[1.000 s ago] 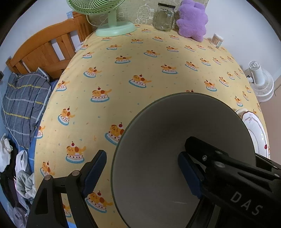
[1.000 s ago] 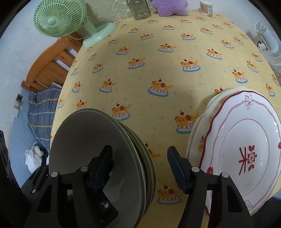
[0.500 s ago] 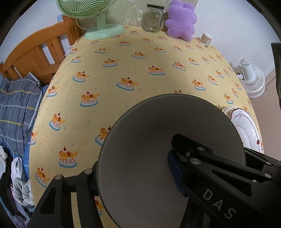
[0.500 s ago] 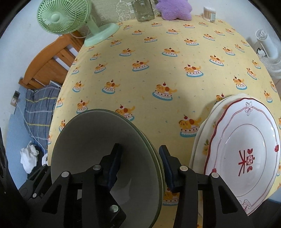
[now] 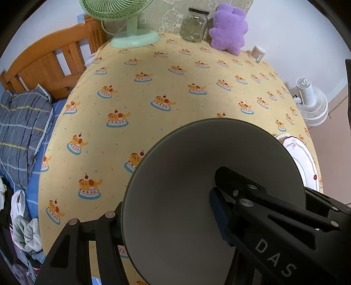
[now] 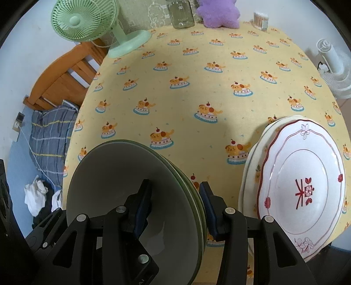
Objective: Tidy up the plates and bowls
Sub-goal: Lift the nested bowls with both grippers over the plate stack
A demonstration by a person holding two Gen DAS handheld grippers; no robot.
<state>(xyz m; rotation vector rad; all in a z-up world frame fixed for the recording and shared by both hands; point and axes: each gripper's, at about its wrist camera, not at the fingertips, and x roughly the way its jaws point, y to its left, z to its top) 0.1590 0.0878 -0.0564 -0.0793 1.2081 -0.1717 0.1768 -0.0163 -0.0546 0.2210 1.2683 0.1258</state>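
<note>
A stack of grey-green bowls sits at the near left of the yellow tablecloth; in the left wrist view the top bowl fills the foreground. My left gripper is shut on the top bowl's left rim, one finger inside, one outside. My right gripper is shut on the stack's right rim, with one finger inside and the other outside. White plates with red trim are stacked at the near right and also show in the left wrist view.
At the table's far edge stand a green fan, a glass jar, a purple plush toy and a cotton swab box. A wooden bed frame with bedding lies left. A white floor fan stands right.
Both grippers have closed on the bowl rims; their fingers were wide apart a second ago. The left view has shifted slightly.
</note>
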